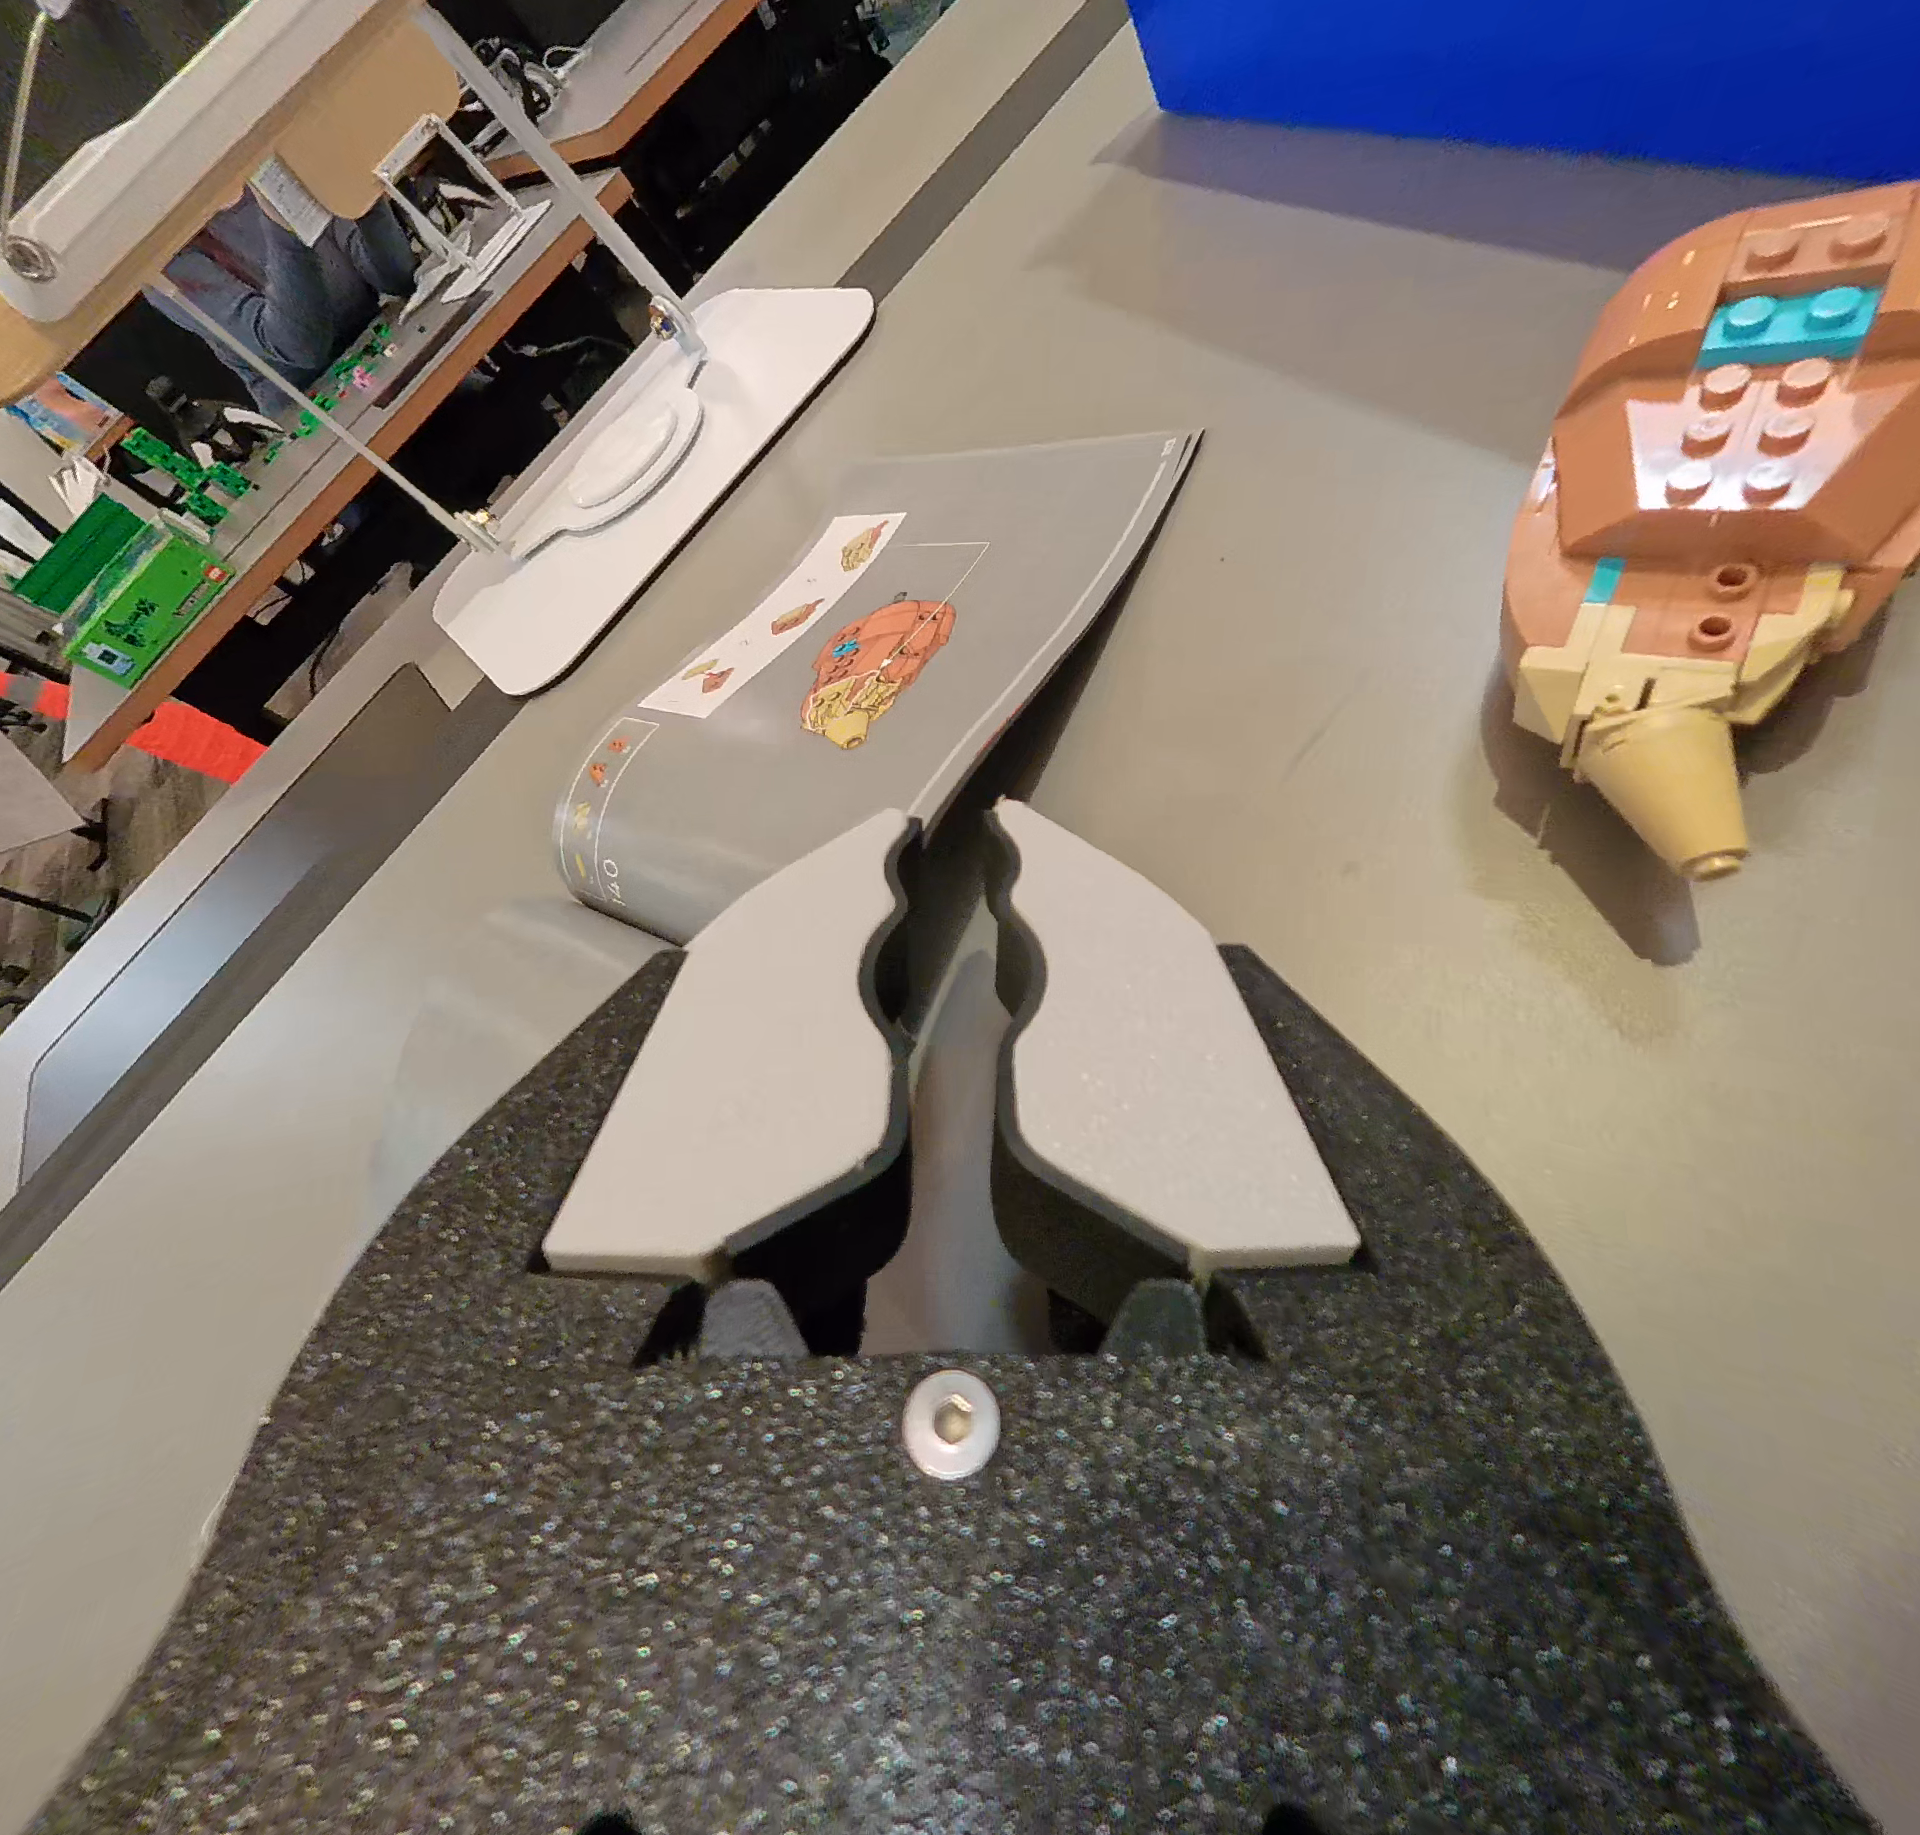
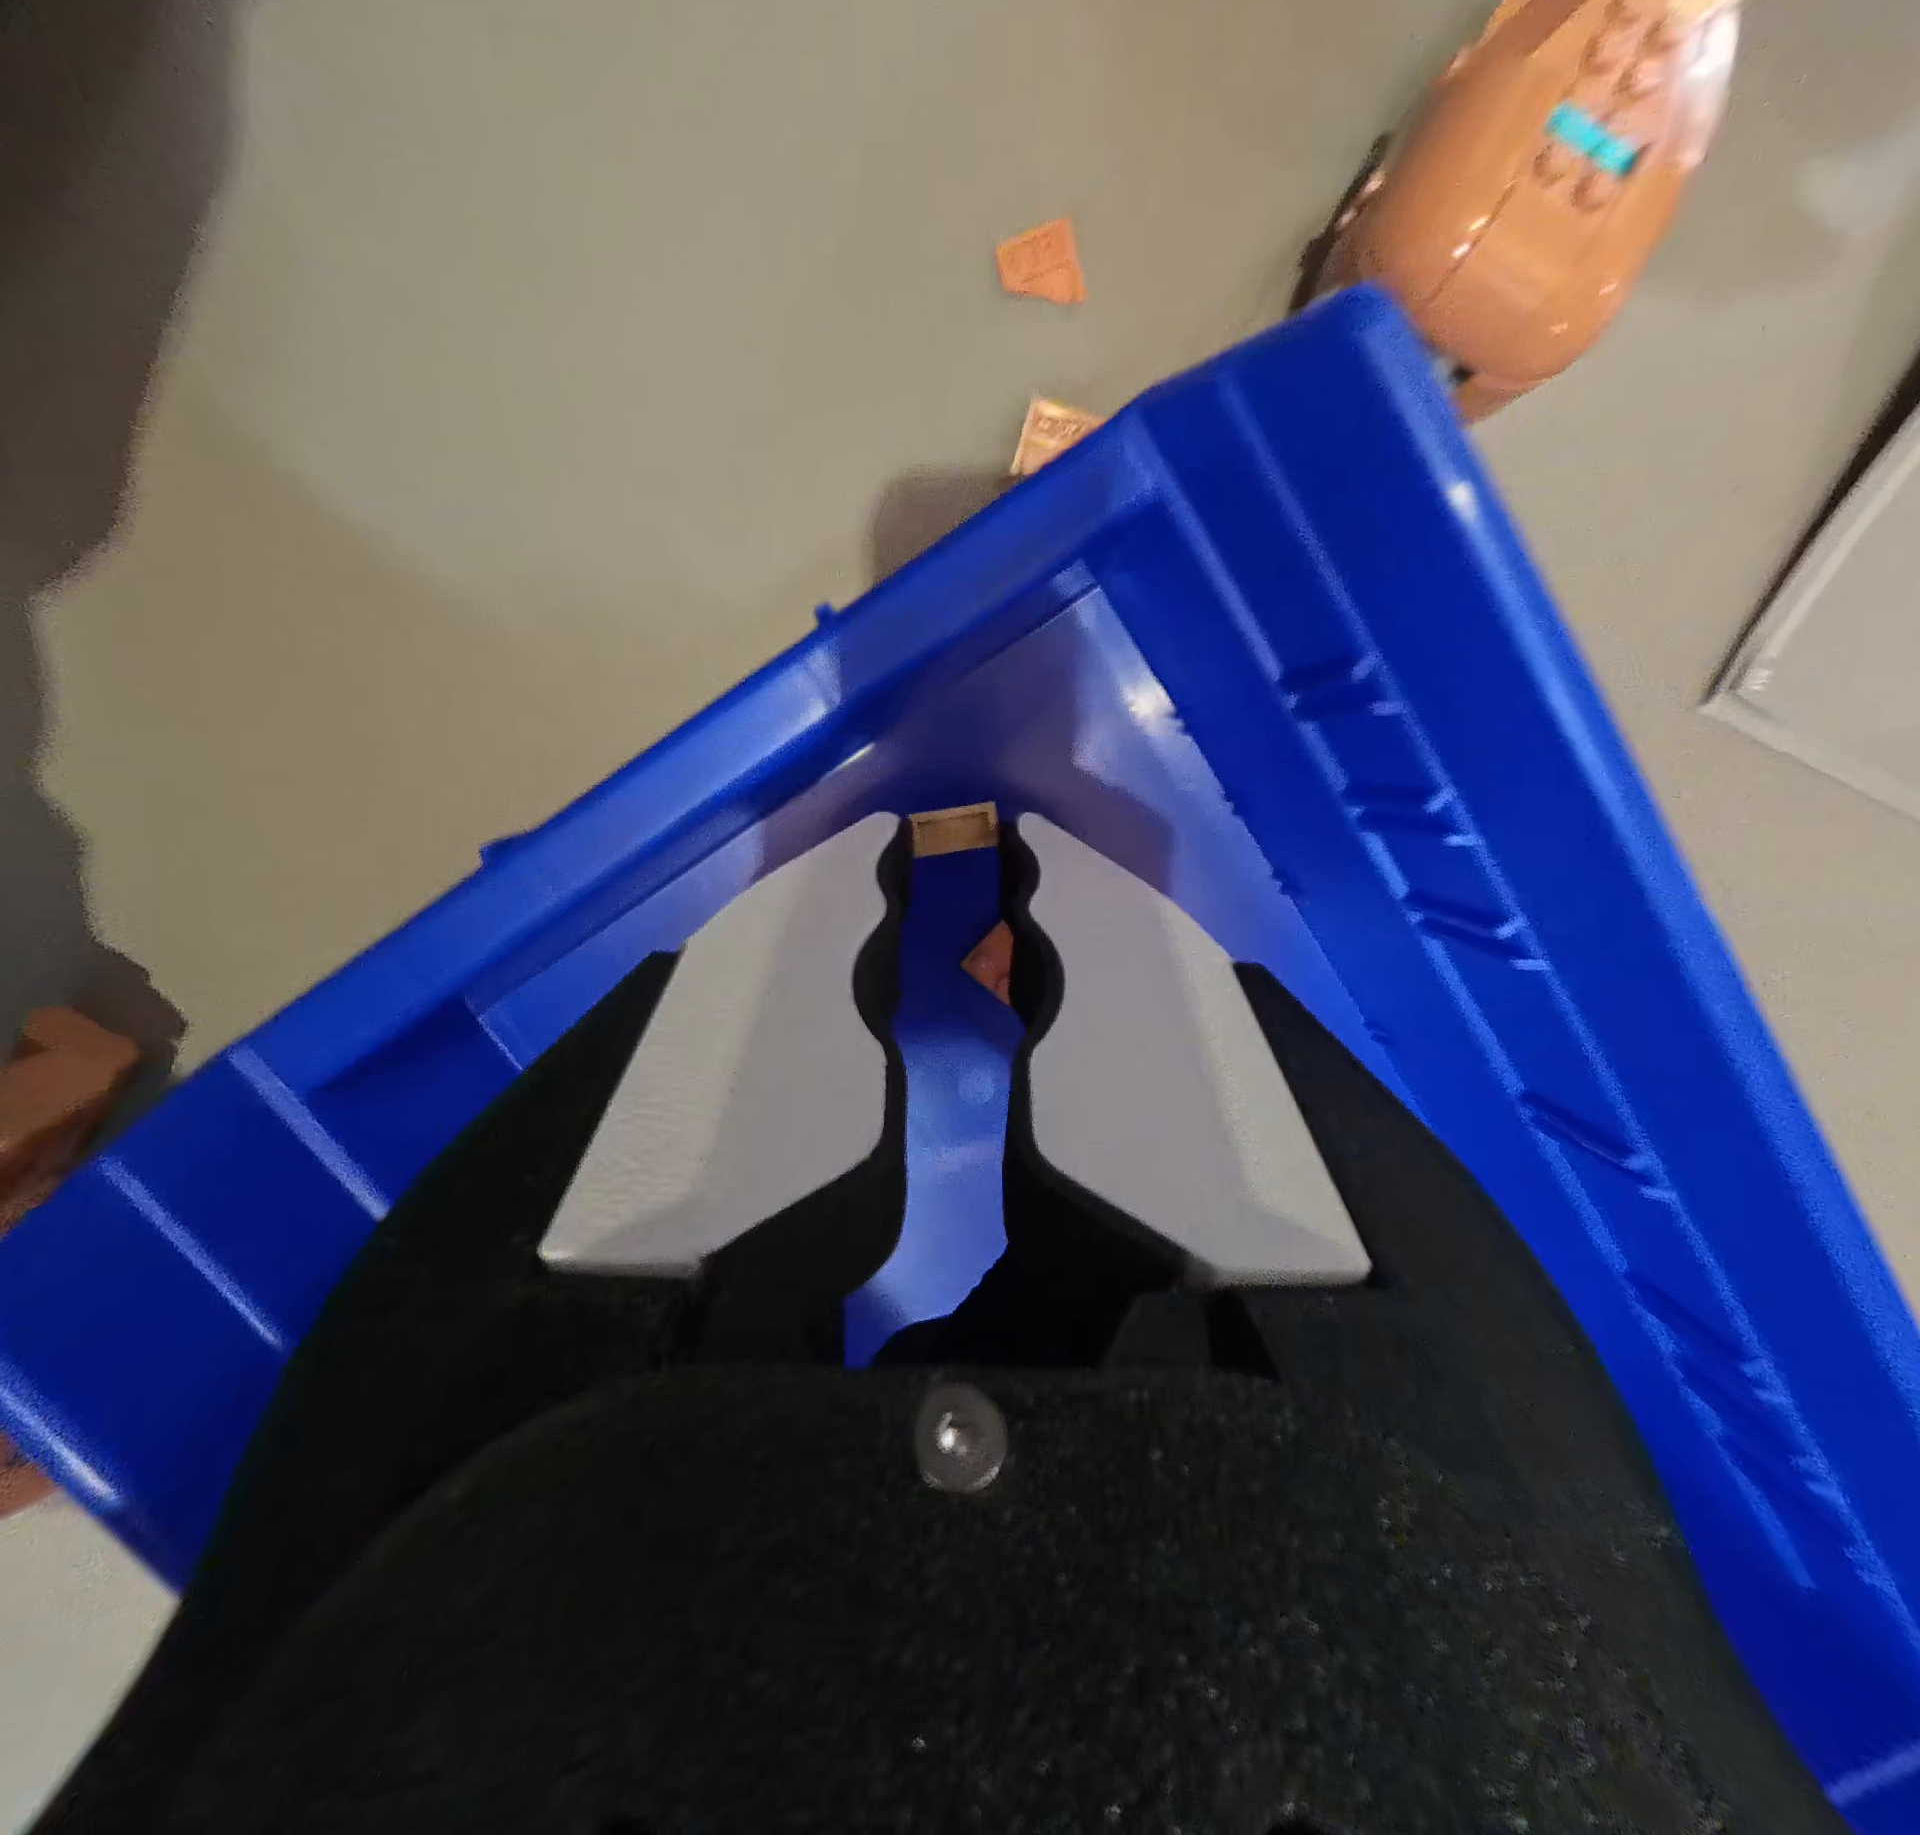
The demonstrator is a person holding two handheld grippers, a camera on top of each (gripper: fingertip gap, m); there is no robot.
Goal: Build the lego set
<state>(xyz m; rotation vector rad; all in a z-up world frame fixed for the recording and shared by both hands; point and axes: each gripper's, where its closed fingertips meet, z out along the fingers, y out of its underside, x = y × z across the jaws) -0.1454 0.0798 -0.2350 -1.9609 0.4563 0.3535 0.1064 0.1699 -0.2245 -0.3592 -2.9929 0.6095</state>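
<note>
In the left wrist view my left gripper (image 1: 951, 829) is nearly closed on the raised edge of the grey instruction booklet (image 1: 831, 642), whose page curls up off the grey table. The brown and tan lego model (image 1: 1704, 497) with teal pieces lies to the right, apart from the gripper. In the right wrist view my right gripper (image 2: 954, 835) is inside the blue bin (image 2: 1299, 642), shut on a small tan piece (image 2: 954, 835). A brown piece (image 2: 989, 957) lies in the bin below the fingers. The model also shows in the right wrist view (image 2: 1538, 206), beyond the bin.
Loose brown pieces (image 2: 1039, 268) lie on the table past the bin, one more at its left (image 2: 62, 1068). A white stand base (image 1: 665, 476) sits behind the booklet near the table's far edge. The blue bin (image 1: 1507, 29) stands at the back right.
</note>
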